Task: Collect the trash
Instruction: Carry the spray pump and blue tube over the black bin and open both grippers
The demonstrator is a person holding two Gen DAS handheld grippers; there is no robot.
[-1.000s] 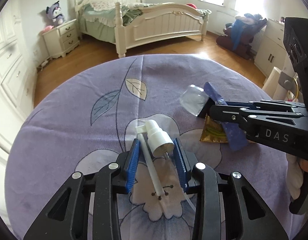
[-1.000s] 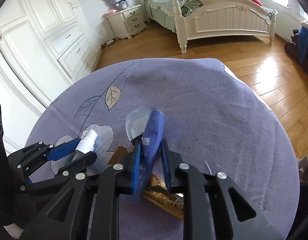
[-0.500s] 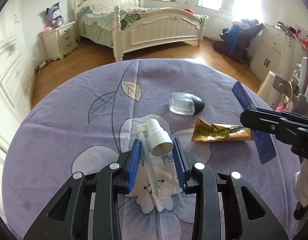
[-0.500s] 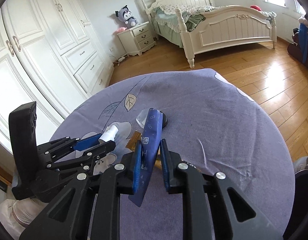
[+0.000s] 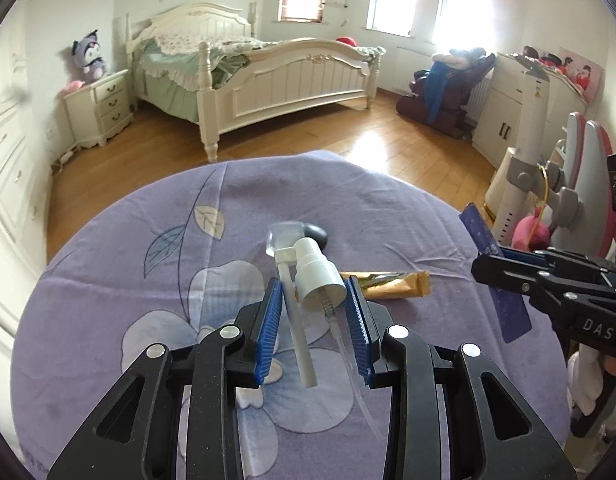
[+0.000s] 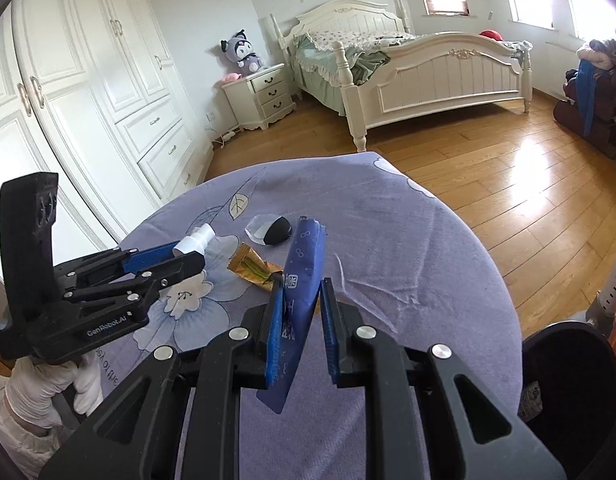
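While the left hand-held gripper (image 5: pixel 314 312) clamps a white spray pump (image 5: pixel 314 276), the right (image 6: pixel 302 320) pinches a blue wrapper (image 6: pixel 302 276).

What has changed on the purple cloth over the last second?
Both tools rose from the cloth: the left tool lifted the white spray pump, the right tool carried the blue wrapper up and rightward. The gold wrapper and clear bottle stayed put.

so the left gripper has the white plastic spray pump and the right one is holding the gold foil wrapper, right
Not quite. The left gripper does hold the white plastic spray pump, but the right gripper holds the long blue plastic wrapper. The right wrist view shows the gold foil wrapper lying on the purple floral tablecloth.
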